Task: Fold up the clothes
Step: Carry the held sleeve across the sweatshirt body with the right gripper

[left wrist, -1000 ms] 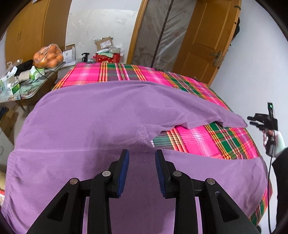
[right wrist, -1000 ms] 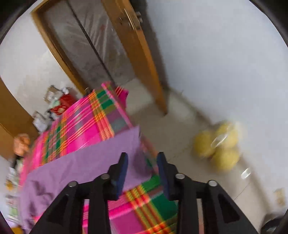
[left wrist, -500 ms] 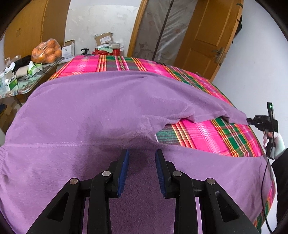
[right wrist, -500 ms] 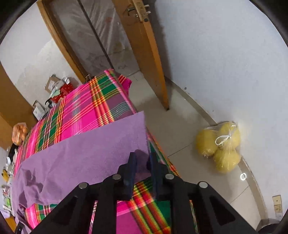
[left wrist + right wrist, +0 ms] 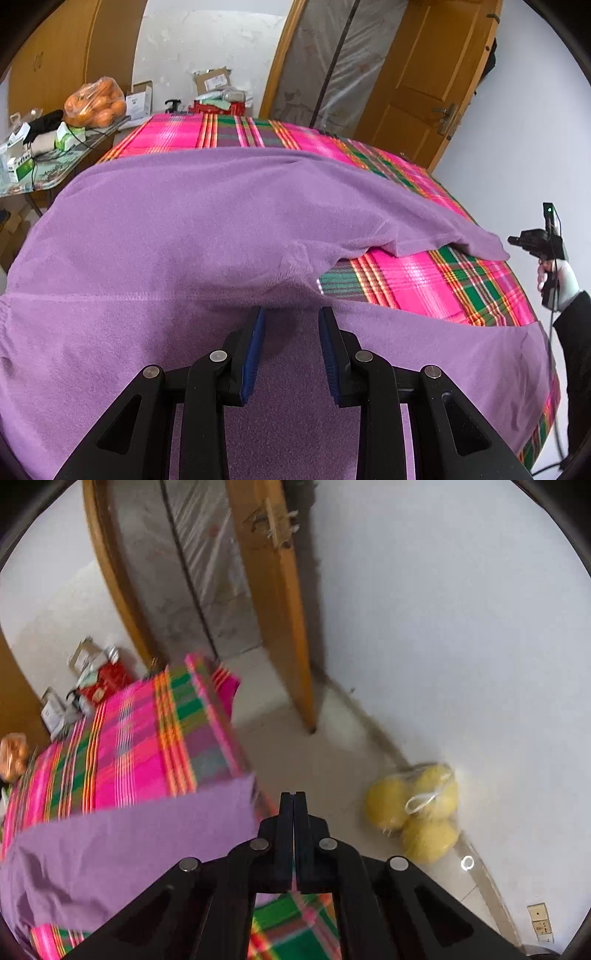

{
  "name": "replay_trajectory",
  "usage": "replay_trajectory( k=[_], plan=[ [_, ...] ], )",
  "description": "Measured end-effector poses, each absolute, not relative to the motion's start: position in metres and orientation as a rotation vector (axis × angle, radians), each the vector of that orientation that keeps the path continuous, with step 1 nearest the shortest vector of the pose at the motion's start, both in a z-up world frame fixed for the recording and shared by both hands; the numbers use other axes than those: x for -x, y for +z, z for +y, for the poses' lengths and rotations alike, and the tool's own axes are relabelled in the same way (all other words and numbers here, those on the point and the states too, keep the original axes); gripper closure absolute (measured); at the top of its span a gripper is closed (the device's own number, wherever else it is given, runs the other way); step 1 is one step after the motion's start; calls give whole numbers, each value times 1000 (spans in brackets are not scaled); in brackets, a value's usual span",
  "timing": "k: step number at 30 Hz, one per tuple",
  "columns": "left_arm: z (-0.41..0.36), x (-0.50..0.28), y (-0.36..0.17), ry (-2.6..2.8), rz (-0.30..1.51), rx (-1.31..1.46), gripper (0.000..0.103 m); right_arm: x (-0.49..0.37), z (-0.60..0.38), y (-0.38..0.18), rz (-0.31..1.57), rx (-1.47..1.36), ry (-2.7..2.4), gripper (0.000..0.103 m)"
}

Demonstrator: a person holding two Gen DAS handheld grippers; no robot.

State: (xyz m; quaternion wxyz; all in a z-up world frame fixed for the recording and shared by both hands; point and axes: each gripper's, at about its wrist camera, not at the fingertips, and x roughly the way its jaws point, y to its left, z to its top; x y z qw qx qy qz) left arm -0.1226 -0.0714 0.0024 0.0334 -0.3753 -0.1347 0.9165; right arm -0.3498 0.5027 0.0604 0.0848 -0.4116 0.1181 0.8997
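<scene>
Purple fleece trousers (image 5: 207, 229) lie spread across the plaid bedcover (image 5: 424, 280), waistband on the near left and 2 legs reaching toward the right. We hold the left gripper (image 5: 290, 347) low over the crotch area, where the legs part, with its tongs set wide and nothing between the blue pads (image 5: 255, 354); the cloth lies beneath them, not pinched. We judge this hand waits as an anchor, ready to pin or pinch the middle while the other hand moves a leg.

Our right gripper (image 5: 293, 805) has its tongs pressed together. In the right wrist view the leg's hem corner sits just left of the fingertips, and that view is blurred, so we cannot tell whether any fleece is caught between them. In the left wrist view that tool (image 5: 532, 240) sits just beside the tip of the far leg at the right edge of the bed, and the leg arches off the cover there, which suggests it is being held up at the cuff.

We read the step as bringing the far leg over onto the near one. The fleece looks soft and limp, so a corner grip could let the cuff sag or twist during the carry. A bag of oranges (image 5: 94, 103) rests on the side table far left.
</scene>
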Motion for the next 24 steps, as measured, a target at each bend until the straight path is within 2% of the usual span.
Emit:
replay_trajectory(
  k=[4,6,10,14,18,21,24],
  plan=[
    [-68,119,9,2829,-393,1098,72,349,512,69,462,1270,2732,102],
    [-67,118,10,2826,-379,1090,72,347,515,56,559,1336,2729,100],
    [-64,119,10,2816,-369,1096,72,348,523,35,715,1331,2755,77],
    [-62,119,8,2813,-371,1098,72,361,509,19,762,1393,2771,71],
    [-64,119,7,2812,-387,1104,72,374,482,13,577,1455,2781,73],
    [-64,120,6,2806,-386,1109,72,376,467,18,398,1418,2776,95],
    [-62,120,6,2804,-373,1107,72,380,461,29,316,1366,2777,96]
  ],
)
